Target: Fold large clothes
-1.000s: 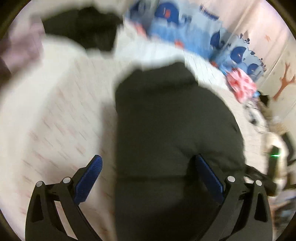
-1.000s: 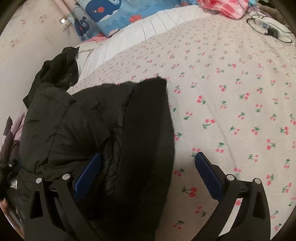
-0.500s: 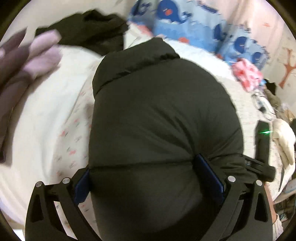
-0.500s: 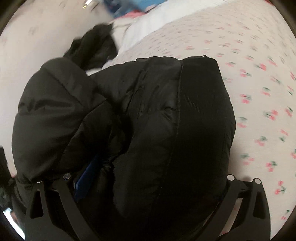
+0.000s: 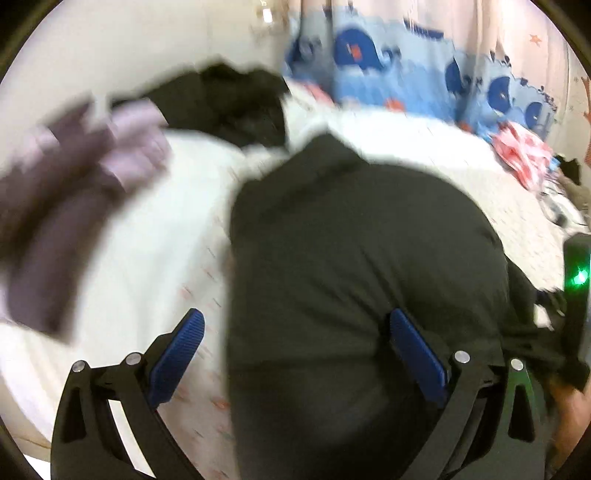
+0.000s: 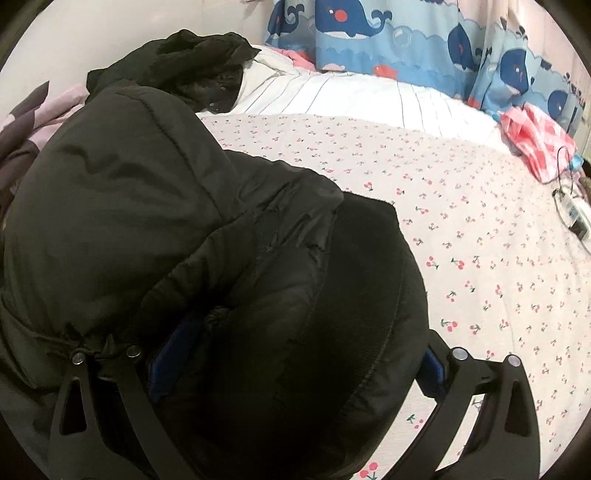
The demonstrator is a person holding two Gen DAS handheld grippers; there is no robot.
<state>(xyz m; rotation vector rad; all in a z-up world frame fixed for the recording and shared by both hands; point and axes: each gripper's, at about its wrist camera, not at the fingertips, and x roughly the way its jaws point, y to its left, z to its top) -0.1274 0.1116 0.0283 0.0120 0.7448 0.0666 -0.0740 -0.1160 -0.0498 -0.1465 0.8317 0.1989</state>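
A black puffy jacket lies bundled on the cherry-print bed sheet. My left gripper is open over the jacket's left edge. Its right finger is over the jacket and its left finger is over the sheet. In the right wrist view the jacket bulges up between the fingers of my right gripper. Its jaws stand wide apart and both blue pads are partly buried in fabric. The left wrist view is blurred.
Another black garment lies heaped at the back left against the wall. Purple and pink clothing sits at the left. A whale-print fabric hangs behind. A pink-red cloth and a power strip lie at the right.
My left gripper has shifted left, so the jacket no longer fills its gap and the left finger is off it. The right view has tilted up; the jacket stays between those fingers.
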